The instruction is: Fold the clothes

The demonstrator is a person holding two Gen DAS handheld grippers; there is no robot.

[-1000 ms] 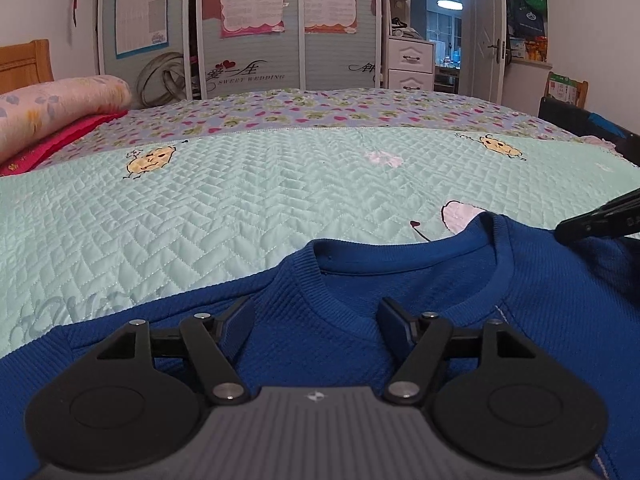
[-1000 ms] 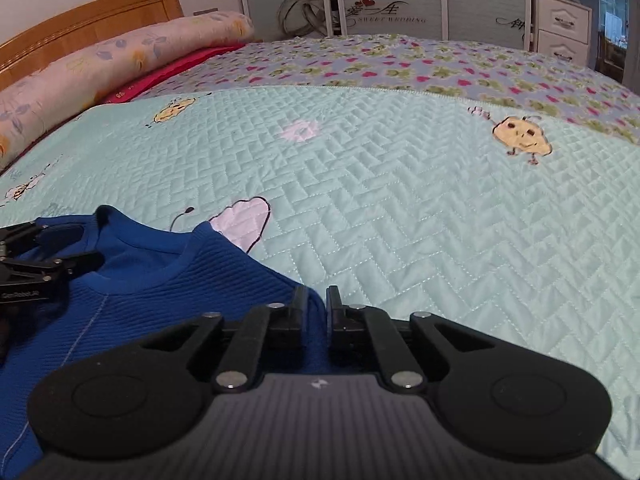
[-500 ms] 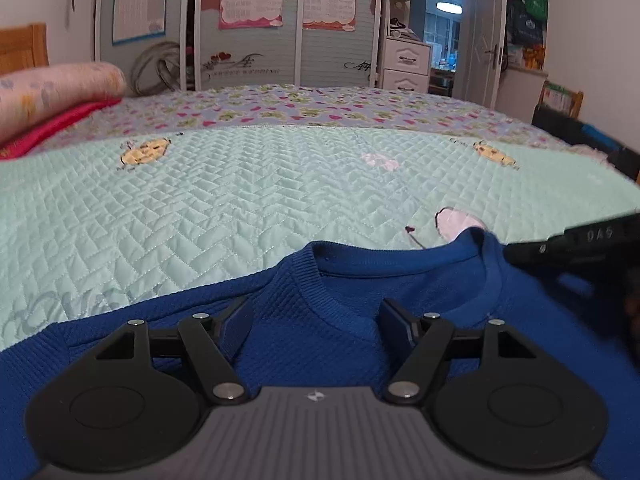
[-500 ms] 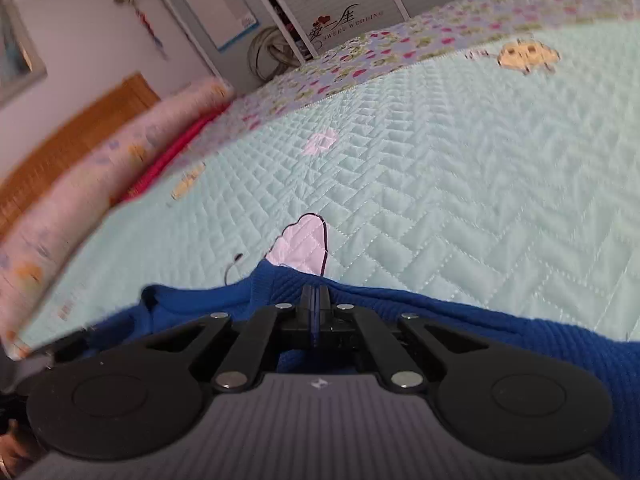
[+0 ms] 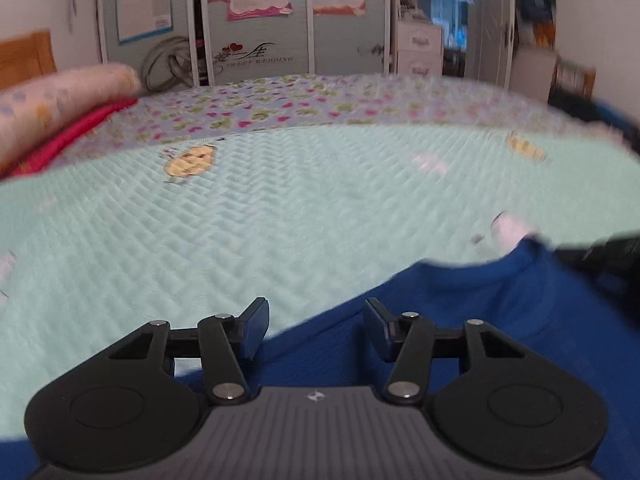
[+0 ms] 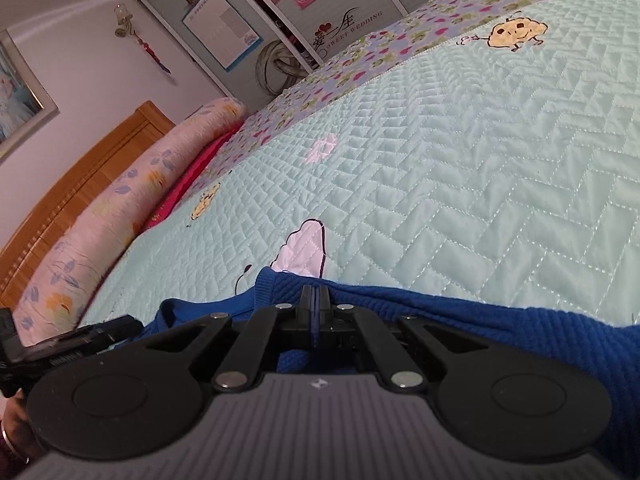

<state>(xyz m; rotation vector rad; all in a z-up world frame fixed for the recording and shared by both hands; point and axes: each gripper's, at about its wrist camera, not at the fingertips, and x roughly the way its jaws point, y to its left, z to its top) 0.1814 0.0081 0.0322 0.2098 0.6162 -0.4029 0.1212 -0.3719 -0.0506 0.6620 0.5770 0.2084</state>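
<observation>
A blue sweater (image 6: 500, 328) is seen across the bottom of both views, laid on the pale green quilted bedspread (image 6: 480, 168), with its ribbed neckline toward the lower centre of the right wrist view. In that view the right gripper (image 6: 315, 300) is clamped together on a fold of the sweater's knit just beside the collar, a thin strip of blue being pinched between the pads. In the left wrist view the left gripper (image 5: 316, 328) is shown with its jaws apart and closing; the sweater's edge lies under and between the fingers, but the pads are not yet pressed on it. The left wrist view is blurred, so finer contact cannot be told. Beyond the sweater, a floral bolster (image 6: 132, 208) and a wooden headboard (image 6: 80, 184) are seen at the left, and wardrobe doors (image 5: 256, 20) along the top. The folding is judged to be barely begun: no fold is visible, one grasp is made, the other is still to be made.
</observation>
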